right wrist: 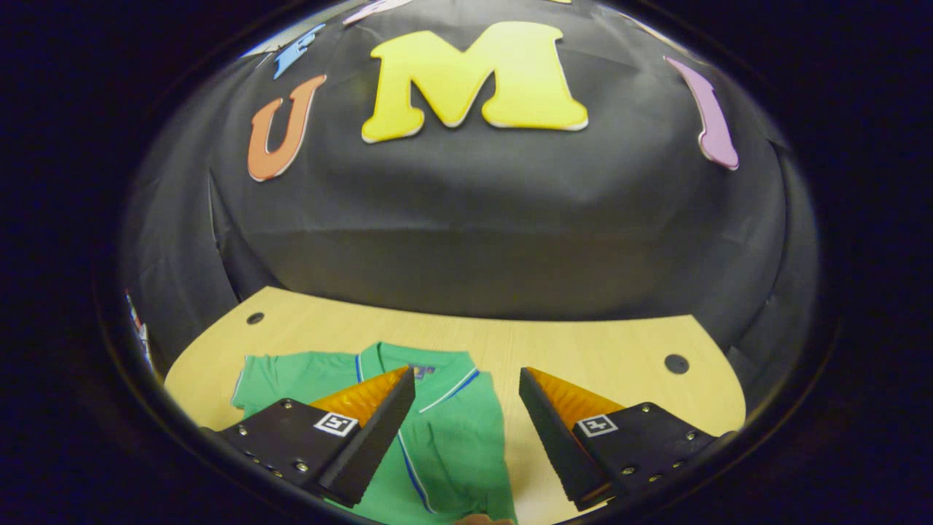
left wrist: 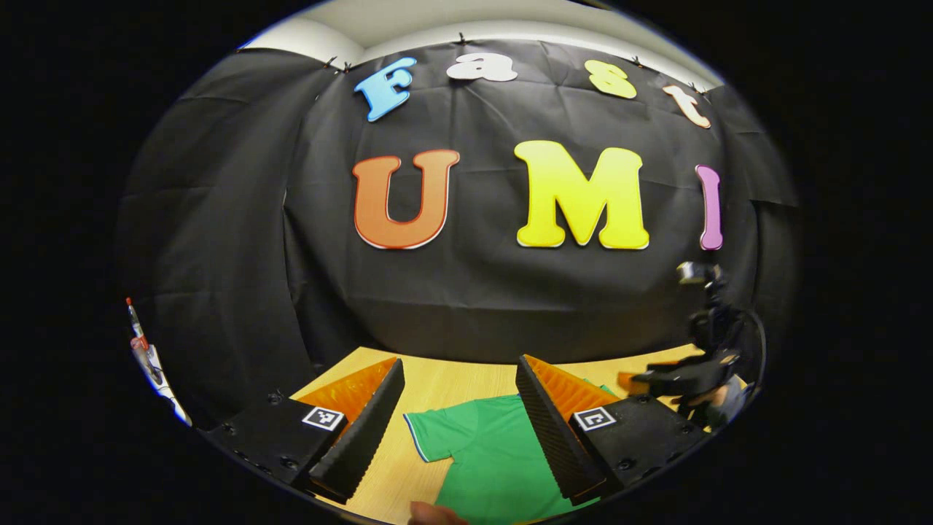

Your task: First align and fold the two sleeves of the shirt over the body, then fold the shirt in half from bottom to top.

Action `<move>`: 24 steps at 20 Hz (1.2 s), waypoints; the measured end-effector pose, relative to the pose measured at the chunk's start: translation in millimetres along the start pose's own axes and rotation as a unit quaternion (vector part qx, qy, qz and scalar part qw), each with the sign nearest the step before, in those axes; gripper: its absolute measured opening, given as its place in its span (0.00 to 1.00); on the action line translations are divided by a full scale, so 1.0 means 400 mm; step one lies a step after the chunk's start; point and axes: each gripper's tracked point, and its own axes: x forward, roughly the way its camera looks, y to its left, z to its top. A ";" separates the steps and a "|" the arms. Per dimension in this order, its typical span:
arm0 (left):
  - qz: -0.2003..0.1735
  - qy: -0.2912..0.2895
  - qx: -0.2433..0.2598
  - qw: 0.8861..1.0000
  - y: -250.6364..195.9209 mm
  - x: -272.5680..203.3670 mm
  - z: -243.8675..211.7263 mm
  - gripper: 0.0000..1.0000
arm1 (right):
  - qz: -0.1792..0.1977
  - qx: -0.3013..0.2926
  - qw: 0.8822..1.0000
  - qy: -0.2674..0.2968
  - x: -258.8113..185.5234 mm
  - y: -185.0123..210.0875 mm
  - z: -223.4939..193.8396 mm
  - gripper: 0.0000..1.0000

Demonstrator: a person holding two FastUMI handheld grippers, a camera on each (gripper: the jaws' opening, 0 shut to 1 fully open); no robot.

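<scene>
Left gripper view. Left tongs [left wrist: 458, 419] released, fingers spread wide, nothing between them, held above the bench [left wrist: 437, 386]. Green shirt [left wrist: 496, 452] lies flat on the wood below and between the fingers; its left sleeve [left wrist: 430, 434], with a pale-edged cuff, sticks out sideways, not yet folded. Judgement: first step in hand, sleeve fold on this side not started. Next move calls for lowering the tongs onto the sleeve cuff, pinching the top layer only, and carrying it inward over the body. The right tongs [left wrist: 656, 379] show farther off at the right edge, held above the bench; whether they are parted cannot be told from this view. A fingertip [left wrist: 434, 514] shows at the bottom edge.

Right gripper view. Right tongs [right wrist: 466, 423] released, wide gap, empty, hovering over the collar end of the shirt [right wrist: 444, 452]. Collar [right wrist: 437, 386] with blue trim lies between the fingers, toward the left one. Sleeve [right wrist: 291, 379] at left lies spread out; the shirt's right side ends in a straight edge, and whether that sleeve is already tucked over I cannot tell. Bench [right wrist: 598, 350] bare to the right, with two dark holes [right wrist: 676, 363] in the top. Nothing stands in the way of the fold. Risk, as judged: catching both cloth layers, or dragging the body askew.
</scene>
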 end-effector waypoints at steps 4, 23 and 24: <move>0.000 0.041 -0.007 0.999 0.019 0.084 -0.079 0.98 | 0.002 0.017 0.998 -0.055 -0.142 -0.040 0.119 0.93; 0.093 0.301 -0.052 0.948 0.160 0.460 -0.528 0.98 | -0.100 -0.006 0.978 -0.184 -0.684 -0.294 0.401 0.93; 0.101 0.305 -0.049 0.946 0.172 0.476 -0.533 0.98 | -0.101 -0.006 0.978 -0.181 -0.690 -0.299 0.396 0.93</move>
